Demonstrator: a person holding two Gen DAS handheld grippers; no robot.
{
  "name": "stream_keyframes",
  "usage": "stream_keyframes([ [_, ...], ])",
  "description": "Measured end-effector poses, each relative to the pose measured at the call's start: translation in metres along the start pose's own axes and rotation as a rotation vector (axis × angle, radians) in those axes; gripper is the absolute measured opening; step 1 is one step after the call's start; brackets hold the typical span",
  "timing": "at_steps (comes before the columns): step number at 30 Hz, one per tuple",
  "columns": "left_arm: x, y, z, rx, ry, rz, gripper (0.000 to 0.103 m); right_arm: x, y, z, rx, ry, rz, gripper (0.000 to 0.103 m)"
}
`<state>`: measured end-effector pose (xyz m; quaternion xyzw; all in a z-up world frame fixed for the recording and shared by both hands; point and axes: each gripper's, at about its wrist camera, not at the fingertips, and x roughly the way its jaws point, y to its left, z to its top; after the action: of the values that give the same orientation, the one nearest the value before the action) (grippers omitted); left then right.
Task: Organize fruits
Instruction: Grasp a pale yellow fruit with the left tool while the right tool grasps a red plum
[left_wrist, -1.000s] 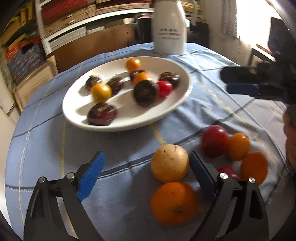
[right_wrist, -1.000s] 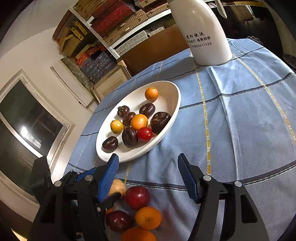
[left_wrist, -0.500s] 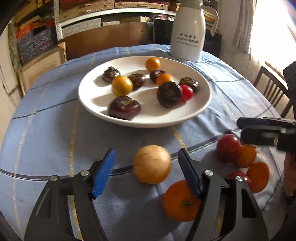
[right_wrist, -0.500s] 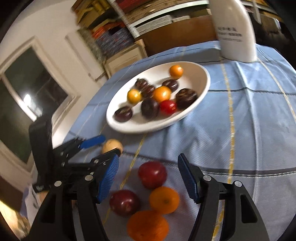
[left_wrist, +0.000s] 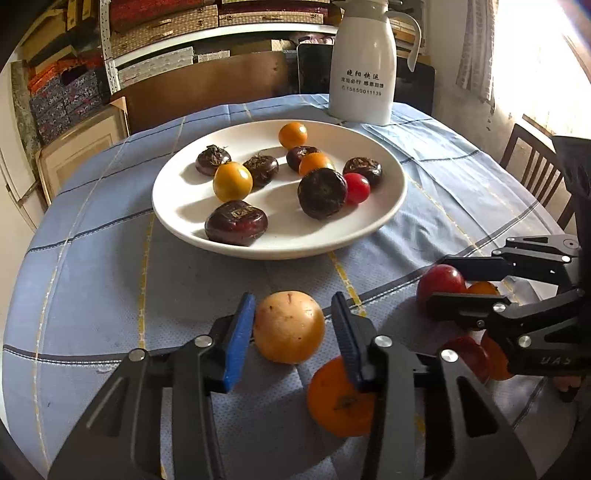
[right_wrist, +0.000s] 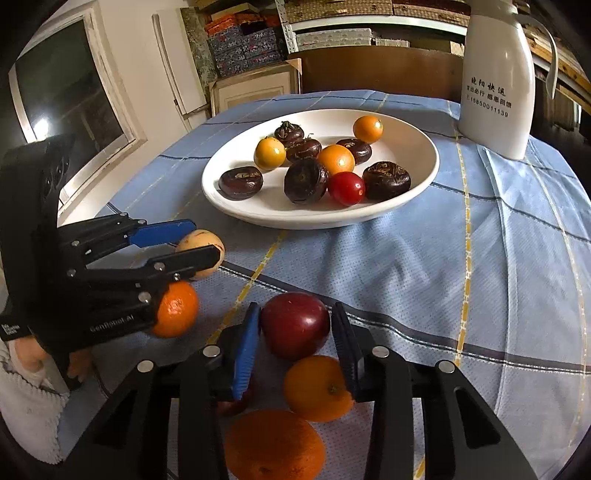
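Observation:
A yellow round fruit (left_wrist: 289, 326) lies on the blue cloth in front of the white plate (left_wrist: 177, 199). My left gripper (left_wrist: 292, 295) is closing on it, and both blue pads touch its sides. Beside it lies an orange (left_wrist: 340, 402). To the right, my right gripper (right_wrist: 295, 306) is closing on a red fruit (right_wrist: 295, 325), with a pad against each side. Two oranges (right_wrist: 317, 387) and a half-hidden dark red fruit (right_wrist: 232, 406) lie under that gripper. The plate (right_wrist: 424, 147) holds several dark, orange and red fruits.
A tall white jug (left_wrist: 364, 74) stands behind the plate at the far edge of the table. A wooden chair (left_wrist: 532, 170) is at the right. Shelves with boxes line the back wall. A person's hand (right_wrist: 29, 354) holds the left gripper.
The left jaws have narrowed from wide apart onto the yellow fruit. The right gripper has rolled level, moved over the red fruit, and its jaws have closed in on it.

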<state>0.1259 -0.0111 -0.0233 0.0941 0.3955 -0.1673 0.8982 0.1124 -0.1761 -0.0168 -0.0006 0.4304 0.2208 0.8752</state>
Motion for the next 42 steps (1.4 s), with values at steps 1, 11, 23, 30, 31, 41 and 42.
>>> stream_keyframes([
  [1,0.000,0.000,0.000,0.000,0.002,-0.005,0.042,0.001,0.001,0.000,-0.008,-0.001,-0.005,0.039],
  [11,0.010,0.023,-0.002,-0.097,0.054,-0.091,0.063,0.000,0.004,0.000,-0.046,0.003,-0.024,0.038],
  [23,0.000,0.017,-0.008,-0.092,0.027,-0.132,0.039,-0.009,-0.008,0.004,0.003,-0.030,0.000,0.038],
  [30,0.008,0.015,-0.005,-0.085,0.045,-0.107,0.059,-0.007,-0.011,0.004,0.025,-0.026,-0.003,0.038],
  [31,0.010,0.011,-0.004,-0.070,0.051,-0.113,0.059,-0.007,-0.011,0.004,0.027,-0.026,-0.003,0.038],
  [41,0.010,0.024,-0.004,-0.138,0.073,-0.191,0.040,-0.012,-0.026,0.007,0.106,-0.044,0.013,0.038],
  [42,0.009,0.023,-0.004,-0.135,0.070,-0.186,0.039,-0.013,-0.028,0.008,0.113,-0.049,0.016,0.038],
])
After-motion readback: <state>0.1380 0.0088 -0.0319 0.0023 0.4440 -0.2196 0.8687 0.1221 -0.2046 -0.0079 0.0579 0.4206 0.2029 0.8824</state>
